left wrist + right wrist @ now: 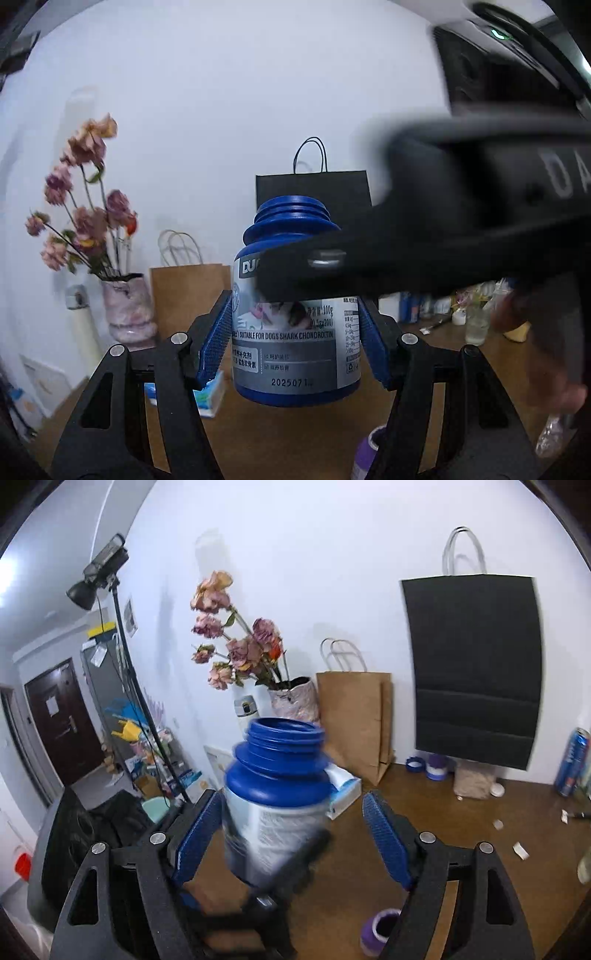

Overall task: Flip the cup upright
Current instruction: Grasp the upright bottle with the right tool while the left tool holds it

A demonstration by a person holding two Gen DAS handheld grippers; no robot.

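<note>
The cup is a blue open-necked bottle (pixel 295 354) with a grey and white dog-supplement label. It stands upright in the air, mouth up. My left gripper (pixel 295 332) is shut on its body, one blue pad on each side. The right gripper's black body crosses the left wrist view in front of the bottle's shoulder, blurred. In the right wrist view the bottle (pixel 277 797) is blurred and sits between the pads, toward the left one. My right gripper (pixel 291 834) is open, with a gap between its right pad and the bottle.
A brown wooden table (pixel 461 834) lies below. On it are a purple cup (pixel 380 928), a brown paper bag (pixel 354 716), a black paper bag (pixel 476 672), a vase of dried flowers (pixel 295 698), a tissue box (pixel 345 790), a blue can (pixel 572 764) and small jars.
</note>
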